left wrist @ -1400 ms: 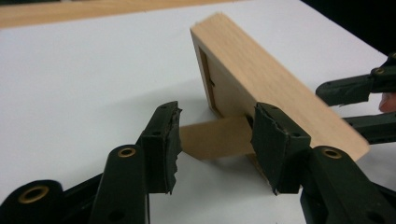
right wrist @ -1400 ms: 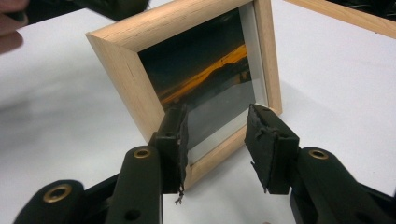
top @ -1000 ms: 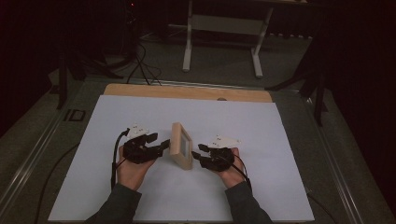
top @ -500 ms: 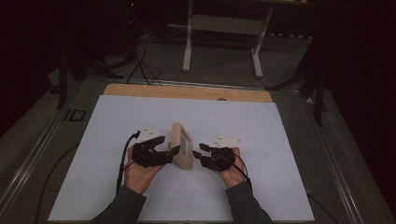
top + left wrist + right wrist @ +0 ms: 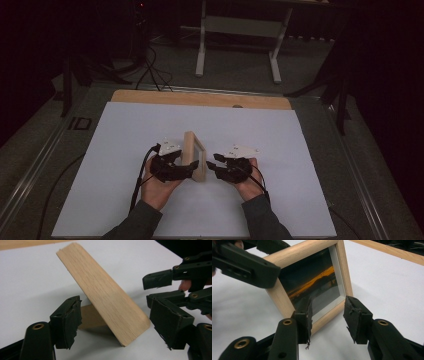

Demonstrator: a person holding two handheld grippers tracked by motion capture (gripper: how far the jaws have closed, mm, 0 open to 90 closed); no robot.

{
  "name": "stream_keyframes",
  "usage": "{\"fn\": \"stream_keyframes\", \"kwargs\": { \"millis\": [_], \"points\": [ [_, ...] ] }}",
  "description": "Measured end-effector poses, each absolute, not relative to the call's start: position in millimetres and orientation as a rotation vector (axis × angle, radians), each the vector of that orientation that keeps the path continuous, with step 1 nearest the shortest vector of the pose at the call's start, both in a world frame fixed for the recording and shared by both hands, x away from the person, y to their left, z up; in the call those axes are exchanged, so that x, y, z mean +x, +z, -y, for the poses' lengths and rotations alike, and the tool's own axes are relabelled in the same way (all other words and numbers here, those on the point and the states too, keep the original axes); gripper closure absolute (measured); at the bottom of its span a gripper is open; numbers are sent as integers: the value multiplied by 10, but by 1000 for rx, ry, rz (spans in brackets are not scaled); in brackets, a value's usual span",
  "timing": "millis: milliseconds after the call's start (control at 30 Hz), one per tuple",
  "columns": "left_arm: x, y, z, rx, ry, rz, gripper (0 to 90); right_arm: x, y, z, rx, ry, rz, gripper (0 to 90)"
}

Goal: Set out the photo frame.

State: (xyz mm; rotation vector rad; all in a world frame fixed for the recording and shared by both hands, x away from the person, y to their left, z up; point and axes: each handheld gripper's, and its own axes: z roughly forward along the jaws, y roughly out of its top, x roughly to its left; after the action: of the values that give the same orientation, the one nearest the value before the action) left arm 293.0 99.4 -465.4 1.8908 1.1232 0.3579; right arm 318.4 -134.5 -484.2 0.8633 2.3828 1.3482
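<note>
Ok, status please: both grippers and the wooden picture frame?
Left gripper open, jaws astride the light wooden picture frame. Right gripper open, facing its glass. Frame upright on white sheet, nothing blocking.

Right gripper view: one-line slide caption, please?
Right tool open before the upright light wooden picture frame with dark sunset photo, on white table sheet.

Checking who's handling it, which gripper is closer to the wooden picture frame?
Left. The left gripper reaches the wooden picture frame, open jaws straddling its back edge. The right gripper sits just off the glass side, jaws open, apart from it.
</note>
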Motion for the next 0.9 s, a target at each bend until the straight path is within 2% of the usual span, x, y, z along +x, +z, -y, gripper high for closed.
{"fn": "stream_keyframes", "kwargs": {
  "millis": [467, 767, 900],
  "points": [
    [2966, -4710, -955, 1903, 303, -1140, 410, 3187, -4840, 1350, 862, 1349, -2383, 576],
    [2970, -4709, -956, 1895, 291, -1149, 424, 3189, -4835, 1357, 861, 1354, -2381, 574],
    [2972, -4706, -971, 1893, 294, -1152, 469, 3193, -4830, 1367, 862, 1356, -2377, 572]
  ]
}}
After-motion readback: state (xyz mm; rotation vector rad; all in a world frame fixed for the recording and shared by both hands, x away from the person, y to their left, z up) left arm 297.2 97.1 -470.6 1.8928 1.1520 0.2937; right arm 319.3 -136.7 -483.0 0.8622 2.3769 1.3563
